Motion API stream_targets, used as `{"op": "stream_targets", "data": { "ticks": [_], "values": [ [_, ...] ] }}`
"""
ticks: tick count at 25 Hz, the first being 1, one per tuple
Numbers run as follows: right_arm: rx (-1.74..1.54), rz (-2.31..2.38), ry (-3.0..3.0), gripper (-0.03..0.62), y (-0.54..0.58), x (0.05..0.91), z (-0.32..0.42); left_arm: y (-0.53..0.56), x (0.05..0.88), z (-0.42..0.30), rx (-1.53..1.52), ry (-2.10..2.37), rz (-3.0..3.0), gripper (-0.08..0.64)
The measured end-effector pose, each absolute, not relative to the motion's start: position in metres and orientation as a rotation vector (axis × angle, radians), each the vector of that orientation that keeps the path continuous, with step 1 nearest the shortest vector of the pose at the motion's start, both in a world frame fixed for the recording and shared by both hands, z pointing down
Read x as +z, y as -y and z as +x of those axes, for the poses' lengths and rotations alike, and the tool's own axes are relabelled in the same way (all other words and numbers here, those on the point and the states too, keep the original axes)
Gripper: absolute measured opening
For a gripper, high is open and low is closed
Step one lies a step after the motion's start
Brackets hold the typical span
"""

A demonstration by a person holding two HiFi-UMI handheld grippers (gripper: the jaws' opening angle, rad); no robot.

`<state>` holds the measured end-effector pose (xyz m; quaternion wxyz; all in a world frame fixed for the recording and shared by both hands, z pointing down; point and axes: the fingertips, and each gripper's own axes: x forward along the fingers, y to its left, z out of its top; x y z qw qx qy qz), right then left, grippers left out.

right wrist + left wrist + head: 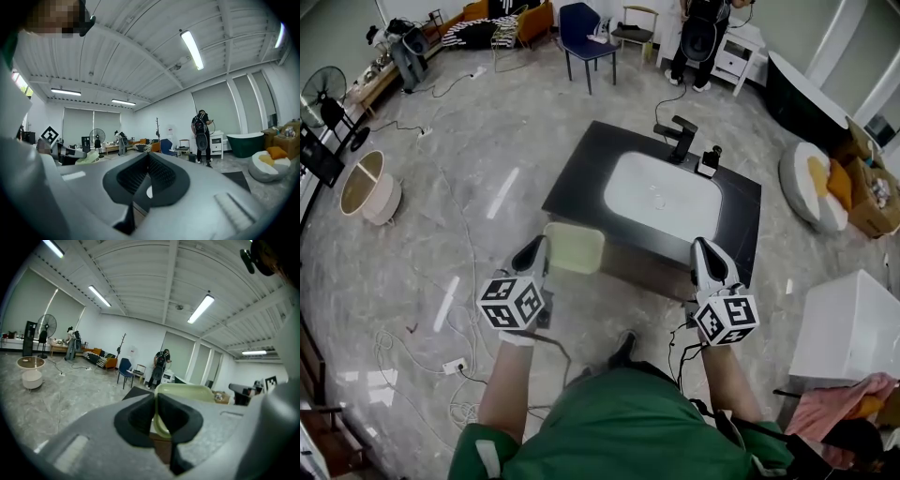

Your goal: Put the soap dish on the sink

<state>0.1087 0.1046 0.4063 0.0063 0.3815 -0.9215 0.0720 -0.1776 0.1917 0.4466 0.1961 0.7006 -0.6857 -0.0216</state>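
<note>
In the head view a pale green soap dish (575, 247) hangs just off the near left corner of the black sink counter (584, 169) with its white basin (661, 195). My left gripper (546, 251) is shut on the dish's left edge. The left gripper view shows the dish's rim (183, 391) pinched between the black pads (136, 420). My right gripper (697, 249) hovers at the counter's near right edge, shut with nothing in it; its pads (159, 173) meet in the right gripper view.
A black faucet (678, 137) and a small bottle (708, 161) stand at the counter's far edge. A white box (848, 325) sits to the right, a round tub (367, 187) to the left. Cables (459, 281) trail on the floor. A person (701, 37) stands beyond.
</note>
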Motion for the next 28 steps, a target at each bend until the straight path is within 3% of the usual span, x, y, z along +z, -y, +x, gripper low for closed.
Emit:
{"op": "stream_targets", "data": {
  "ticks": [19,28],
  "values": [
    [0.29,1.189,2.953,-0.002,0.03,0.398,0.173,-0.064,0.418,-0.112,-0.012,1.976,1.976,0.018],
    [0.318,1.22,2.911,-0.002,0.073,0.404,0.158,-0.008,0.422,-0.135,0.007,1.95,1.974,0.017]
  ]
}}
